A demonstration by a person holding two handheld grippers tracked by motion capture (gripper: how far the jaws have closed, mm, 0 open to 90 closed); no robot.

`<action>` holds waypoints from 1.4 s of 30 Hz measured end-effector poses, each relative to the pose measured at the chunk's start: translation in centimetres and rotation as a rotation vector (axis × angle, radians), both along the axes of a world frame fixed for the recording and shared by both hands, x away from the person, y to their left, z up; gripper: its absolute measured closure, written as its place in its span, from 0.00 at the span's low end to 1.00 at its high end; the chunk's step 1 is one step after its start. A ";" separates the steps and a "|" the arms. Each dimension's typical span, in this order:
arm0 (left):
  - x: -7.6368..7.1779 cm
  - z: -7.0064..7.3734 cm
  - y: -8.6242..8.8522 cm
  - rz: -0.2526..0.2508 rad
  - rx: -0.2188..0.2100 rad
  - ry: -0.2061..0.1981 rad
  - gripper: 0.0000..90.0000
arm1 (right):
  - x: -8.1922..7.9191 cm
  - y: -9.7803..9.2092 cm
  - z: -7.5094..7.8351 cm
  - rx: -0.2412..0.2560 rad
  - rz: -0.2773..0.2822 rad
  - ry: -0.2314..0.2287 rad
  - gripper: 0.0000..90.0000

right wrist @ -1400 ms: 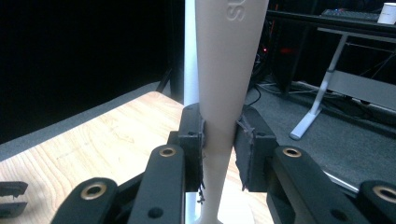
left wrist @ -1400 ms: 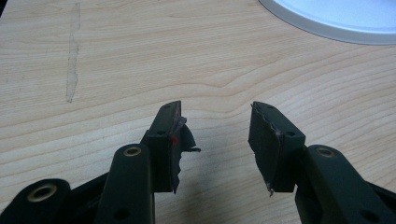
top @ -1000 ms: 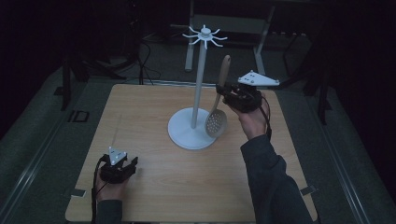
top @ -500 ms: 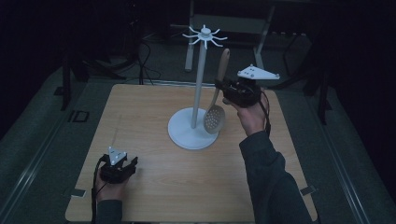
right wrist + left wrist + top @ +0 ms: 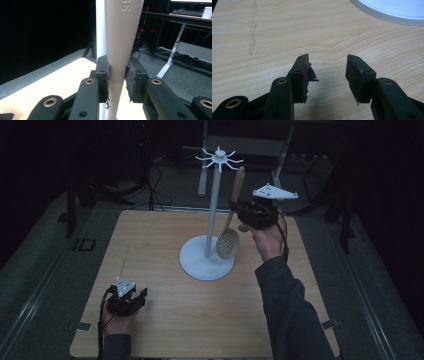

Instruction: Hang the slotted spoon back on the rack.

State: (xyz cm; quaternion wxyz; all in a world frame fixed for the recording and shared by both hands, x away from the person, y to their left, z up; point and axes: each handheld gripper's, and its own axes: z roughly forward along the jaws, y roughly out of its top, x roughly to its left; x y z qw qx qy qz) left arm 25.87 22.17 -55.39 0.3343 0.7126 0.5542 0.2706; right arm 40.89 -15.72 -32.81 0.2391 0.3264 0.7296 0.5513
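Your right gripper pinches the skimmer by its handle, held above the table just beside the rack pole, its head over the rack's base. Your left gripper rests low, its 2 jaws spread.

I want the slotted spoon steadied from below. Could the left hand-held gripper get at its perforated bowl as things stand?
Probably yes: the left hand-held gripper is open and empty, bare table lies between, and the spoon bowl hangs exposed beside the stand.
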 end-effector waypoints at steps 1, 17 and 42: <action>0.0 0.0 0.0 0.000 0.000 0.000 0.60 | 0.0 0.0 0.1 0.000 -0.001 0.002 0.82; 0.0 0.0 0.2 0.005 -0.001 -0.001 0.60 | 0.6 0.8 0.4 -0.013 0.016 0.021 0.82; 0.0 0.0 0.3 0.007 -0.006 -0.002 0.60 | 1.5 2.0 0.3 -0.022 0.029 0.066 0.81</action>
